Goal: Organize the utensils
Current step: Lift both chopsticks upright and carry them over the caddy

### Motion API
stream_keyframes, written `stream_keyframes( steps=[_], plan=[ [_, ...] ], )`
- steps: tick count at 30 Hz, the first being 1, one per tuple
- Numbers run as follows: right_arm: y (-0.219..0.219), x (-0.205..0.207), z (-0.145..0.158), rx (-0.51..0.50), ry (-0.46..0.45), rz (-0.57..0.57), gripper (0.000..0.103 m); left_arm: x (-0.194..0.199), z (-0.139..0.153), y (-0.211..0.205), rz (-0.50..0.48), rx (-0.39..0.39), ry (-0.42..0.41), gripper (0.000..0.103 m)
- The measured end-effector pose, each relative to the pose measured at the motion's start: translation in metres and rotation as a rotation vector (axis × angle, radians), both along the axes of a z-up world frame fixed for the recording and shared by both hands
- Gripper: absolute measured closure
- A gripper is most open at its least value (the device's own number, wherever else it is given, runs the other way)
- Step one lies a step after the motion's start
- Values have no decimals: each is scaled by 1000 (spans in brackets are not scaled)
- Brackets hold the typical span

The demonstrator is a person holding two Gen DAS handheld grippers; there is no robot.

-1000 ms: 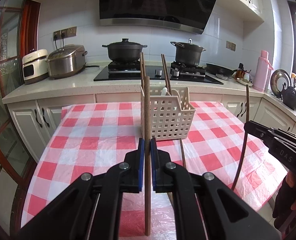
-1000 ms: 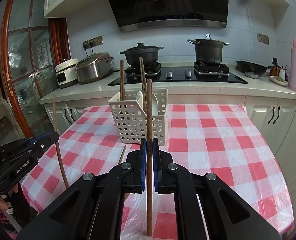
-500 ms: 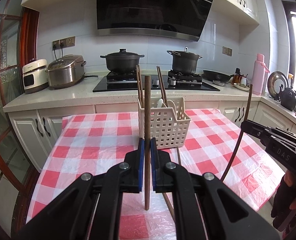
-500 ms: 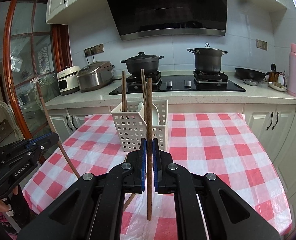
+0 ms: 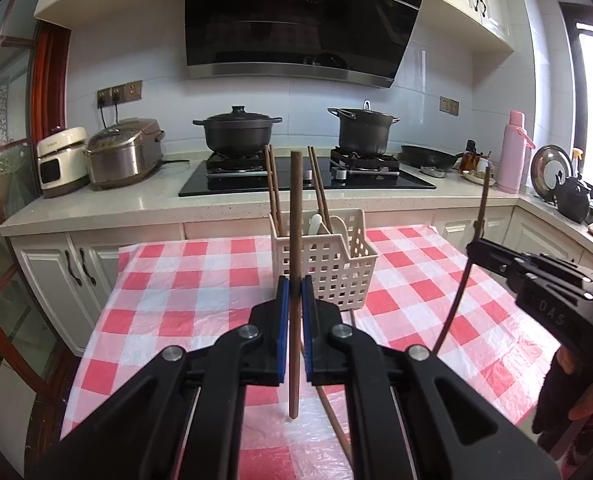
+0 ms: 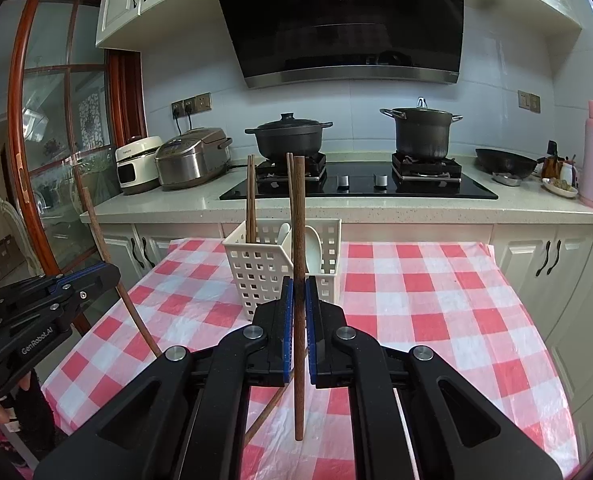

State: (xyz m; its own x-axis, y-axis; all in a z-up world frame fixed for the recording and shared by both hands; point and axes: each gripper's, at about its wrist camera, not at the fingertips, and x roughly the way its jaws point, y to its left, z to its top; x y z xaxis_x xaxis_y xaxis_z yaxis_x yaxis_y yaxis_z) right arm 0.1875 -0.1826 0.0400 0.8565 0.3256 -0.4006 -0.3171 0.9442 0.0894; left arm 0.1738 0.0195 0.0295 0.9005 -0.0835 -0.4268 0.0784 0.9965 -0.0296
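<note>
At the left, the left gripper [image 5: 292, 300] is seen clamped on a brown chopstick [image 5: 295, 216], which is held upright between the blue pads; its lower end hangs above the red-and-white checked tablecloth [image 5: 184, 292] near the front edge of the table. The same gripper is visible at the left of the right wrist view, its chopstick tilted.

At the middle, toward the far edge of the table, a white perforated utensil basket [image 5: 328, 264] is stood on the cloth. Several chopsticks [image 6: 251, 200] and white spoons [image 6: 314, 248] are held upright in it. One loose chopstick [image 5: 332, 420] is left lying on the cloth in front of the basket.

At the right, the right gripper [image 6: 299, 300] is seen closed on a second chopstick [image 6: 299, 224], also held upright above the cloth.

Behind the table, two dark pots [image 6: 288, 136] are placed on the stove of the counter [image 6: 376, 204].
</note>
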Motion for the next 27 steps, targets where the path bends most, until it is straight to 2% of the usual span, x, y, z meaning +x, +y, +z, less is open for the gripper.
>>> stream_keyframes(
  steps=[13, 27],
  plan=[
    [5, 34, 22, -14, -49, 2, 97, 36, 30, -3, -42, -7, -8, 97],
    [3, 94, 70, 0, -109, -15, 97, 91, 111, -4, -82, 11, -80, 97]
  ],
)
